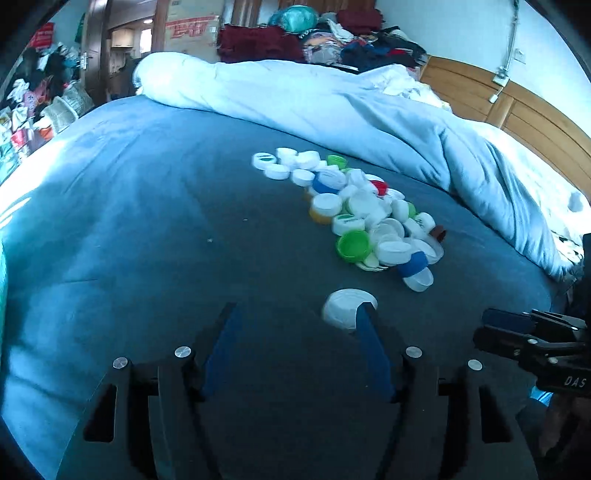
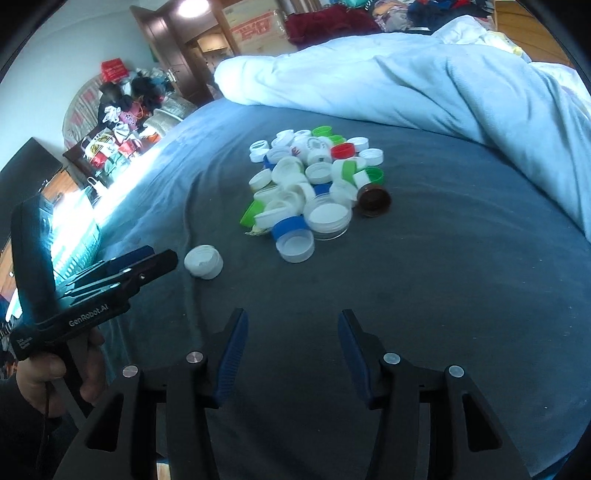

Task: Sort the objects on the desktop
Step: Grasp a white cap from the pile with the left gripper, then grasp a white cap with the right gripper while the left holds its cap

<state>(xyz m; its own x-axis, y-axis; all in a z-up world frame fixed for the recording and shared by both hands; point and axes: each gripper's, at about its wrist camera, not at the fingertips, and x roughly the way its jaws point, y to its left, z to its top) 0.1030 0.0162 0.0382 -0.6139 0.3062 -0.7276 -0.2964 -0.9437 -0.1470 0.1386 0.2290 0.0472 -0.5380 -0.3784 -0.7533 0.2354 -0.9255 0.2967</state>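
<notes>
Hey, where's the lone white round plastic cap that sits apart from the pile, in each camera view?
Left wrist view: the lone white cap lies lower centre, partly behind the left gripper's right-hand fingertip.
Right wrist view: the cap lies left of centre, just past the left gripper's tips.
Shared landmark: the pile of caps.

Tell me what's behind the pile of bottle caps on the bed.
Behind the pile of caps a rumpled pale blue duvet lies across the dark bed sheet. Further back are heaped clothes. Whatever lies under the duvet is hidden.
</notes>
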